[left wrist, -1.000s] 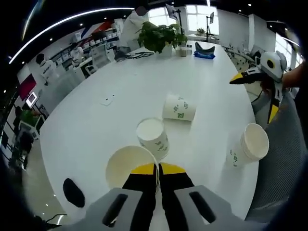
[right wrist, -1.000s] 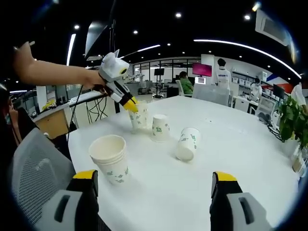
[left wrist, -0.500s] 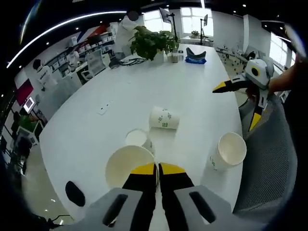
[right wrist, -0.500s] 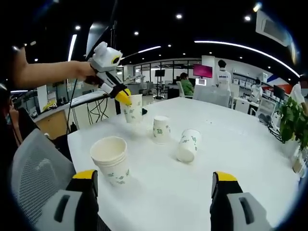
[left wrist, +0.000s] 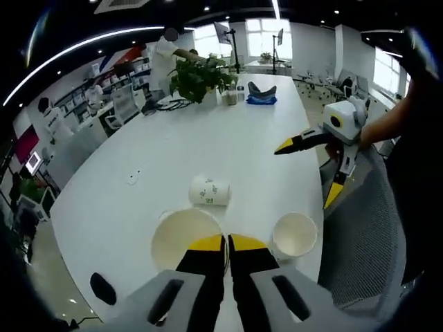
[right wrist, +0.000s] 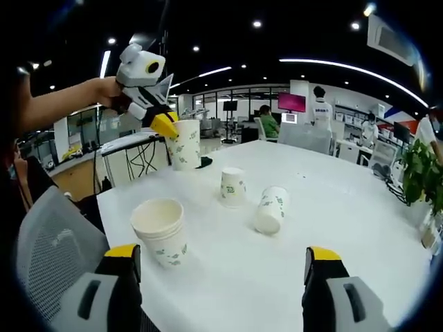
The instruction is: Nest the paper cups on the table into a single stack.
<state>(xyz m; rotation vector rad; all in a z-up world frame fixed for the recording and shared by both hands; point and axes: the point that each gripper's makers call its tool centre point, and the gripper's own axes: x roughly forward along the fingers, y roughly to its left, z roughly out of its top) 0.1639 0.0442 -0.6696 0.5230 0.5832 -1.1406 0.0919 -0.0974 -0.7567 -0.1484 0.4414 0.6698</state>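
A white paper cup with small green print (right wrist: 183,144) hangs upright in the air above the white table's (right wrist: 332,207) near corner, clamped at its rim. A short nested stack of the same white paper cups (right wrist: 160,231) stands upright near the table edge, mouth up. Farther in, one white printed cup (right wrist: 232,186) stands mouth down, and just beside it another white printed cup (right wrist: 270,208) lies on its side, its open mouth turned toward the right gripper view.

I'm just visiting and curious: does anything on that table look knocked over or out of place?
Yes. One paper cup lies tipped on its side mid-table, and another cup stands upside down, while the stack sits upright.
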